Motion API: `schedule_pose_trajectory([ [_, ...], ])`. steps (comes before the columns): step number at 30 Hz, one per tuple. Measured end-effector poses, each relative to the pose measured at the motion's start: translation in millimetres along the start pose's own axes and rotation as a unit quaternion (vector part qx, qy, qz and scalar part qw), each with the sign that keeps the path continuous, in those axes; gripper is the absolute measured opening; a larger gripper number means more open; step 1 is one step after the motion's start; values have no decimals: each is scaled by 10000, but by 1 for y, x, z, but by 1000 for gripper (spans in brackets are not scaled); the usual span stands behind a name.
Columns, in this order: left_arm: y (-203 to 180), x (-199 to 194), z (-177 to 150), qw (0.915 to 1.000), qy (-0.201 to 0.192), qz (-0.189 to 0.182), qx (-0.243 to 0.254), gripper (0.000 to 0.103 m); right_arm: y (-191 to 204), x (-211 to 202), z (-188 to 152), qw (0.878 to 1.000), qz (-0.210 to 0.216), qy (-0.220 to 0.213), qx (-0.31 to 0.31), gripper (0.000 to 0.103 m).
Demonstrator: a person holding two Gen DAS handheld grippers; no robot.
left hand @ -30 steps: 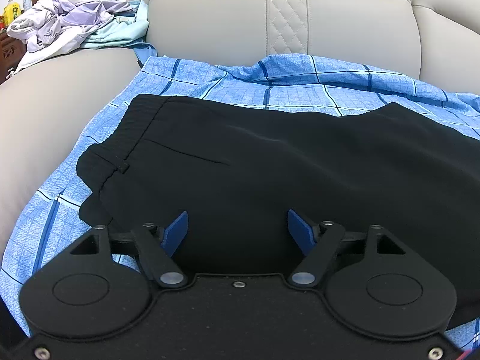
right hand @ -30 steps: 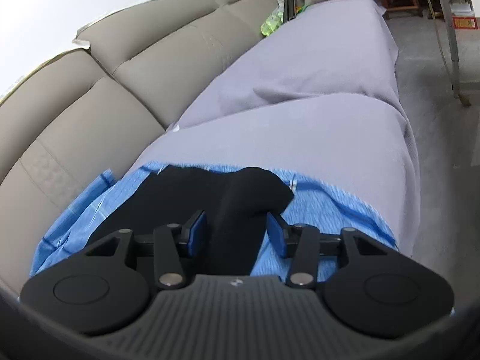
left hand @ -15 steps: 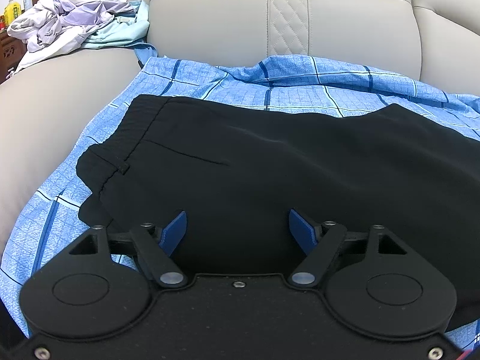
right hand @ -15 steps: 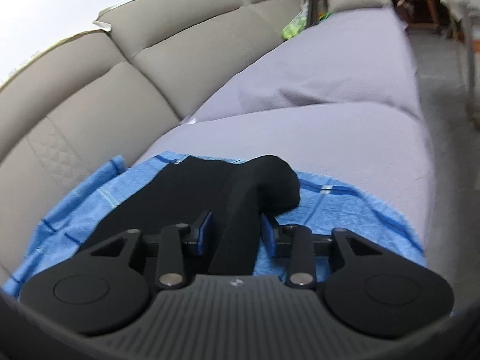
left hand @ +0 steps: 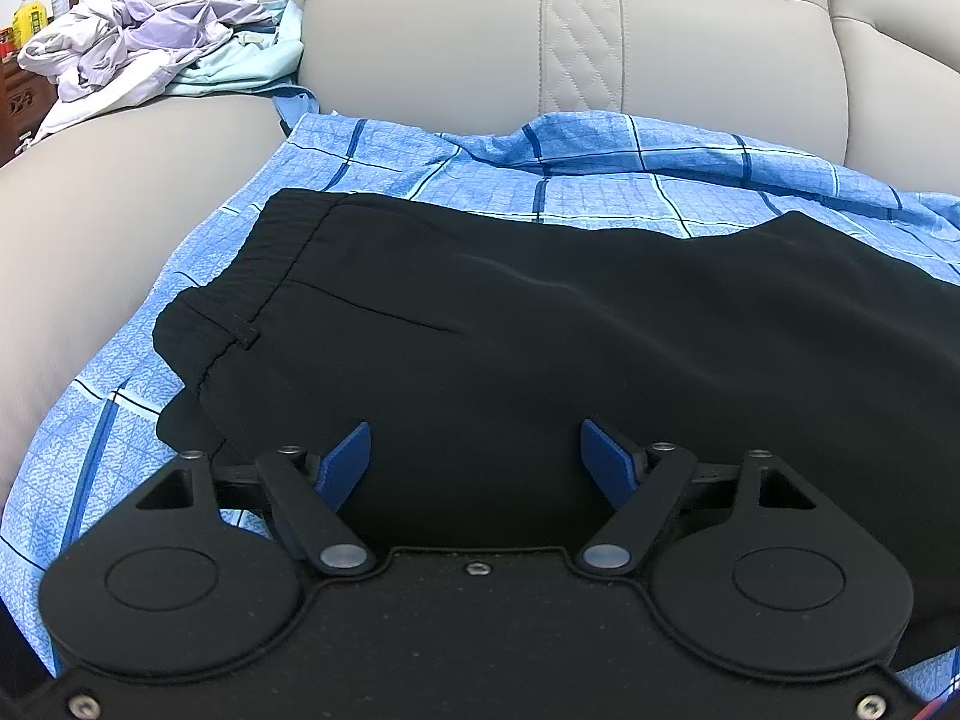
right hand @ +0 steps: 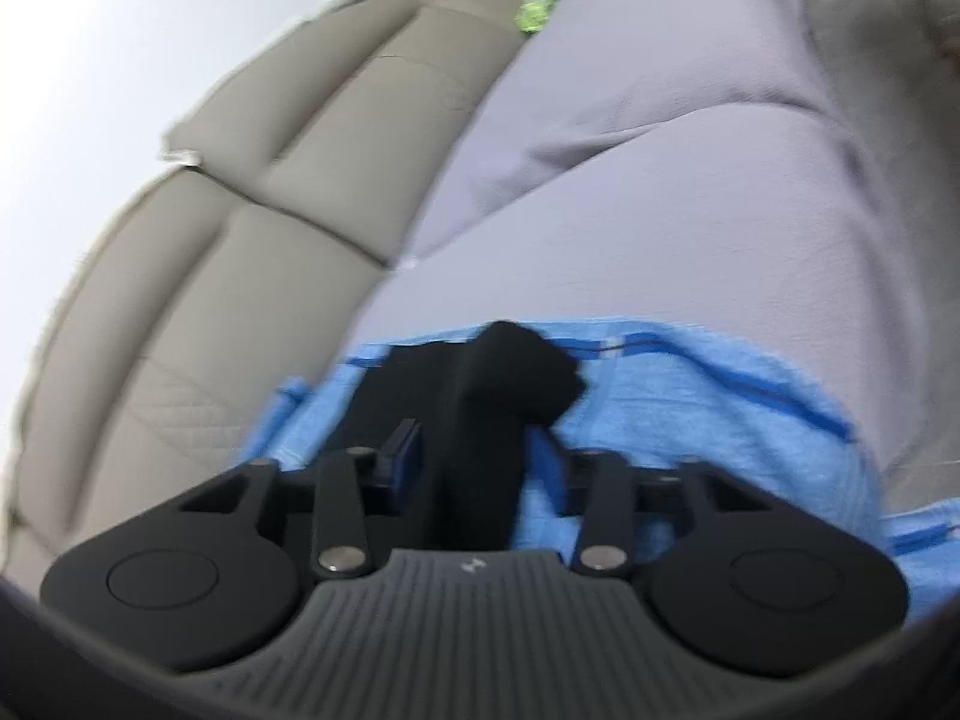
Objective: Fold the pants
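Black pants (left hand: 540, 330) lie flat on a blue checked sheet (left hand: 480, 180) over a sofa seat, waistband (left hand: 264, 276) to the left. My left gripper (left hand: 474, 450) hovers open over the near edge of the pants, close to the waistband end, with its pads apart and nothing pinched. In the blurred right wrist view, a raised ridge of the black pant leg (right hand: 510, 372) runs between the pads of my right gripper (right hand: 474, 450). Its jaws are closing on that ridge; a thin gap still shows at the right pad.
The beige sofa back (left hand: 450, 48) rises behind the sheet. A pile of pale clothes (left hand: 150, 42) sits on the left armrest. Beyond the sheet (right hand: 690, 408), a grey cover (right hand: 660, 210) drapes the rest of the sofa seat.
The right gripper's pads have narrowed around the pant leg while the gripper rolled and shifted, so that view is now tilted and blurred. The left gripper stayed put.
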State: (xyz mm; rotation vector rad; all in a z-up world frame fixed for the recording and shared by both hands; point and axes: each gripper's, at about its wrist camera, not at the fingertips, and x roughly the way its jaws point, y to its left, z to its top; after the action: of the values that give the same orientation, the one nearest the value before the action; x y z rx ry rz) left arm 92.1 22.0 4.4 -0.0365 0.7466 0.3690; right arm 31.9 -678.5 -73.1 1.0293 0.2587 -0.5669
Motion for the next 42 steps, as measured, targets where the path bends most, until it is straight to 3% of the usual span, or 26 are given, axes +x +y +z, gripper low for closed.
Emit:
schedule_pose_trajectory([
  [3, 0, 0, 0, 10000, 0, 10, -3, 77, 5, 7, 0, 9993, -278, -204, -108, 45],
  [5, 0, 1, 0, 10000, 5, 4, 7, 77, 13, 13, 0, 9983, -390, -301, -322, 50],
  [7, 0, 1, 1, 10000, 8, 0, 14, 77, 28, 22, -1, 9953, -438, -237, -833, 63],
  [8, 0, 1, 1, 10000, 7, 3, 11, 77, 35, 26, -1, 9933, -448, -167, -1054, 59],
  [9, 0, 1, 1, 10000, 7, 5, 12, 77, 43, 29, -1, 9912, -431, -90, -1250, 48],
  [10, 0, 1, 1, 10000, 9, 1, 17, 77, 49, 34, -1, 9900, -374, 44, -1358, 13],
  [12, 0, 1, 1, 10000, 16, -3, 12, 77, 56, 41, -3, 9907, -74, 374, -1303, 9],
  [15, 0, 1, 1, 10000, 3, -10, 53, 77, 90, 32, -17, 9820, 70, 301, -1866, 9],
  [18, 1, 1, -1, 10000, -36, -56, 52, 76, 143, 23, -39, 9710, 591, 429, -2275, 9],
  [20, 3, 1, -1, 9999, -41, -108, -12, 76, 188, 12, -76, 9493, 1049, 666, -2889, 9],
  [22, 6, 0, -1, 9998, -27, -169, -82, 75, 231, -1, -133, 9146, 1518, 1114, -3578, 9],
  [25, 11, -2, -3, 9996, -44, -239, -128, 74, 271, -28, -243, 8406, 2218, 1866, -4576, 9],
  [28, 15, -4, -4, 9994, -63, -308, -145, 74, 279, -60, -345, 7698, 2766, 2520, -5172, 9],
  [29, 16, -4, -4, 9994, -67, -322, -145, 74, 278, -71, -368, 7544, 2845, 2543, -5341, 9],
  [32, 17, -4, -5, 9991, -105, -396, -139, 74, 276, -111, -404, 7406, 2926, 2107, -5670, 9],
  [36, 20, -5, -7, 9984, -158, -516, -170, 74, 278, -117, -397, 7452, 3093, 2270, -5454, 9],
  [39, 25, -7, -6, 9973, -148, -671, -248, 74, 276, -128, -397, 7273, 3113, 2298, -5669, 9],
  [42, 31, -13, -3, 9959, -186, -818, -343, 74, 269, -137, -406, 6976, 3125, 2364, -5998, 11],
])
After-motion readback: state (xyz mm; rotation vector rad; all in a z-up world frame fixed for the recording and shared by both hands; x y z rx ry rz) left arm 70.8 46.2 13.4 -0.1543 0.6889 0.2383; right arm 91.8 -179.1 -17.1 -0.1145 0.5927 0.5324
